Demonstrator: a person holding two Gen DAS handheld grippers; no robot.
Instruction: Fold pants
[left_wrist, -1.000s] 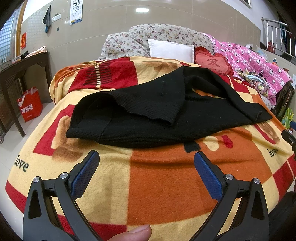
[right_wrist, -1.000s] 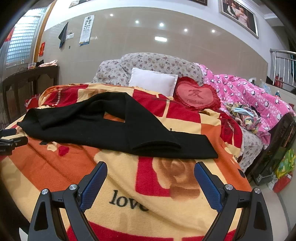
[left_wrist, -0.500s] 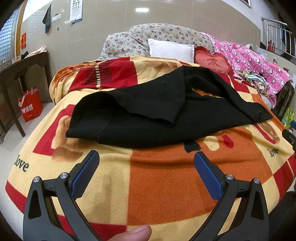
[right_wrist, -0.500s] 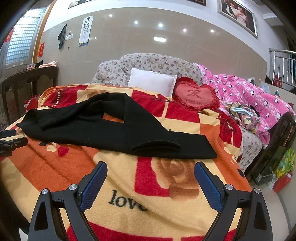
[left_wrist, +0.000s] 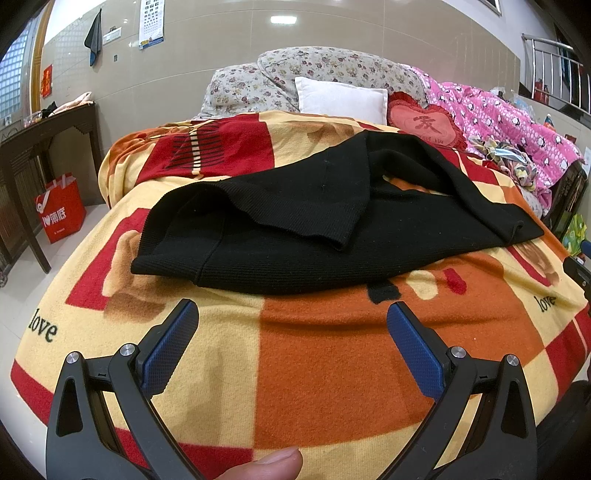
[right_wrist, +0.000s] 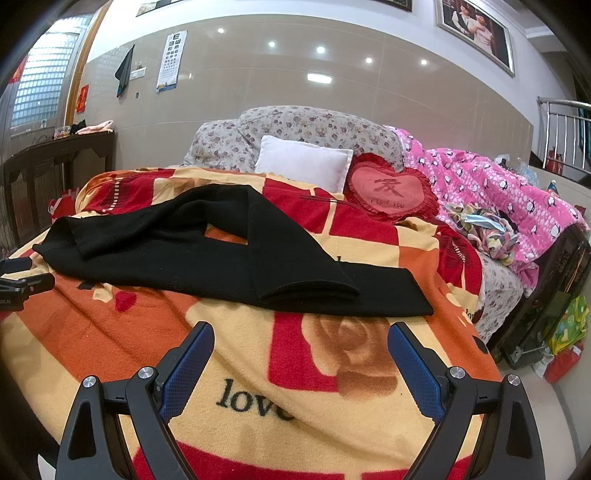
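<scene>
Beige tiled wall behind, and a bed under a red, orange and yellow blanket (left_wrist: 332, 354) printed with "love". From the left wrist camera, the black pants (left_wrist: 295, 229) lie across the middle of that blanket, partly folded, one flap of the knit fabric laid over the rest. The left gripper (left_wrist: 291, 325) hangs above the near edge of the bed, jaws spread wide and empty, well short of the pants. A thumb tip (left_wrist: 277, 463) shows at the bottom edge. From the right wrist camera, the pants (right_wrist: 236, 258) stretch leftwards, one leg doubled back over the other. The right gripper (right_wrist: 301, 345) is likewise wide apart, gripping nothing, near the leg ends. A heart cushion (right_wrist: 391, 190) sits by the white pillow (right_wrist: 303, 162).
</scene>
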